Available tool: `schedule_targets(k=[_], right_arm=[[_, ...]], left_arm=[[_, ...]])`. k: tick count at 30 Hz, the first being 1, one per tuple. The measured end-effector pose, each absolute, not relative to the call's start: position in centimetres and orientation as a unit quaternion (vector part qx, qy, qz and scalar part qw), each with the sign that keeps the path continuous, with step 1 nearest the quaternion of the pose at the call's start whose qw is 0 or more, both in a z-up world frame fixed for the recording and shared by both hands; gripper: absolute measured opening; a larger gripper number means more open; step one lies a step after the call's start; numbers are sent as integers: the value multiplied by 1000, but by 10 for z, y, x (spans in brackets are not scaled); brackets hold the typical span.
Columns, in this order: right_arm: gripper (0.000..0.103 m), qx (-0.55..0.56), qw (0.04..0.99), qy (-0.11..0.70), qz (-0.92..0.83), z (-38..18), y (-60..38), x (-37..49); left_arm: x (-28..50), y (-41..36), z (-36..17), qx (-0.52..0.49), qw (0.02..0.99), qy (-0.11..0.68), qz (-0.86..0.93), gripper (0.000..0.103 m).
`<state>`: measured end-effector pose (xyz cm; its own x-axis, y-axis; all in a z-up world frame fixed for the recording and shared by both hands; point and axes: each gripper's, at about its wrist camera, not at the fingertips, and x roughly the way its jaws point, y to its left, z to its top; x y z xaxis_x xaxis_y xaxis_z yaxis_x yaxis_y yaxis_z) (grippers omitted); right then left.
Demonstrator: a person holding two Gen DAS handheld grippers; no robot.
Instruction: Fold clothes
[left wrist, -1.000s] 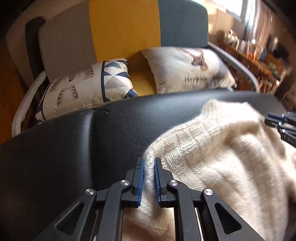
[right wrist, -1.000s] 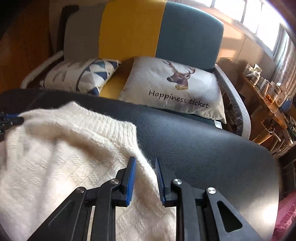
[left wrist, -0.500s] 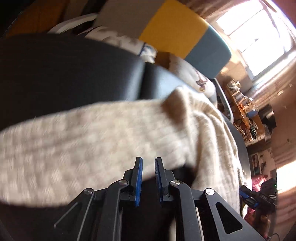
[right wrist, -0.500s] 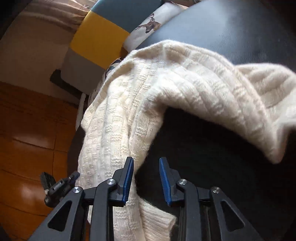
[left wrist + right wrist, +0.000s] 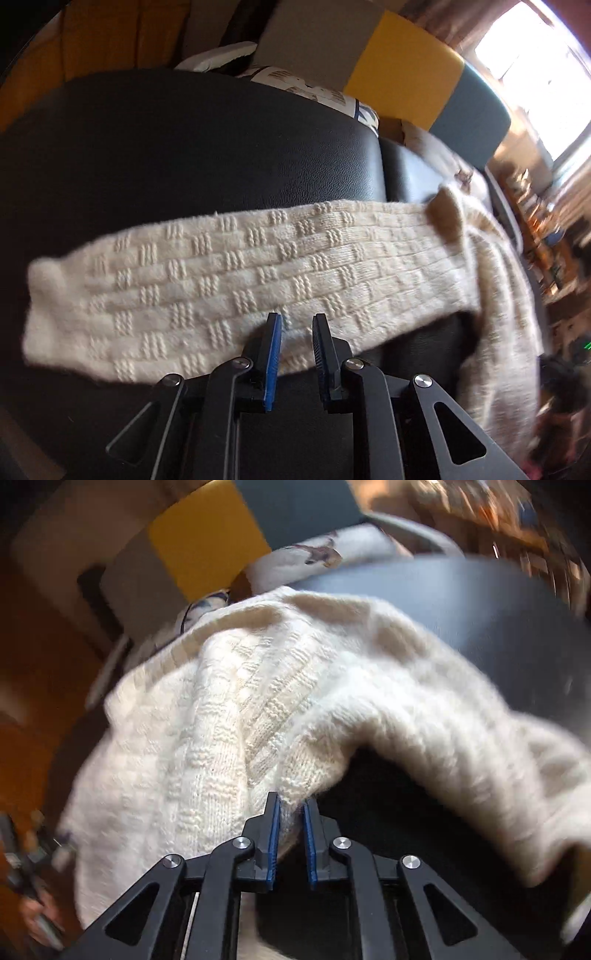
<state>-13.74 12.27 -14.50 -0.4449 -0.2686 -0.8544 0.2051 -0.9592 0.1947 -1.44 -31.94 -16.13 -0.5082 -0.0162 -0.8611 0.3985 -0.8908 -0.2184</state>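
The sweater [image 5: 236, 280] is spread on the black cushion [image 5: 192, 147]. In the left wrist view one sleeve [image 5: 155, 295] is laid as a long band straight across the line of the left gripper [image 5: 296, 325], its cuff end to that gripper's left and its root joined to the body at the right. The near edge of the sleeve is met by the left gripper's blue pads [image 5: 274, 343], which are held a little apart with knit between the tips; whether it is pinched cannot be told. In the right wrist view a fold of the sweater [image 5: 229, 716] is clamped between the right gripper [image 5: 291, 808] pads, drawn close together, so the right is judged the holding hand. Bare cushion is left beyond the sleeve and to its cuff side. Behind the sweater a sofa [image 5: 402, 77] with pillows [image 5: 325, 554] is seen.
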Motion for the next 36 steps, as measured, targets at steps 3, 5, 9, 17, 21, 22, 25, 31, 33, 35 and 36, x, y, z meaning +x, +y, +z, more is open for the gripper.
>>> schedule_targets(k=[3,5,9,17,21,22,25,31,33,35,36], right_arm=[[4,456,95,168,-869,-112,108,-127],[4,453,72,203,-865,-104,121,-134],[20,511,139,24,-848,-100,174,-145],[29,564,172,-184,-786,-162,178,-137],[29,528,175,-275,-784,-184,174,-143],[29,509,179,-253,-803,-182,169,-144],[29,509,185,-224,-810,-181,153,-151],[18,545,219,-312,-746,-196,162,-163],[10,550,199,-288,-758,-192,160,-163],[9,540,177,-215,-794,-175,150,-160],[9,531,172,-165,-813,-163,142,-157]], left_arm=[[-24,-313,-163,492,127,140,-850,18],[-30,-313,-164,497,130,124,-849,19],[-35,-324,-165,499,138,146,-843,19],[-36,-322,-165,494,152,148,-843,20],[-33,-322,-164,495,154,155,-841,20],[-33,-322,-164,495,153,158,-840,20],[-33,-322,-164,497,151,155,-840,20],[-33,-318,-165,494,154,147,-843,21],[-34,-317,-167,494,153,147,-843,21],[-33,-317,-167,494,152,146,-844,21],[-33,-317,-167,494,152,143,-844,21]])
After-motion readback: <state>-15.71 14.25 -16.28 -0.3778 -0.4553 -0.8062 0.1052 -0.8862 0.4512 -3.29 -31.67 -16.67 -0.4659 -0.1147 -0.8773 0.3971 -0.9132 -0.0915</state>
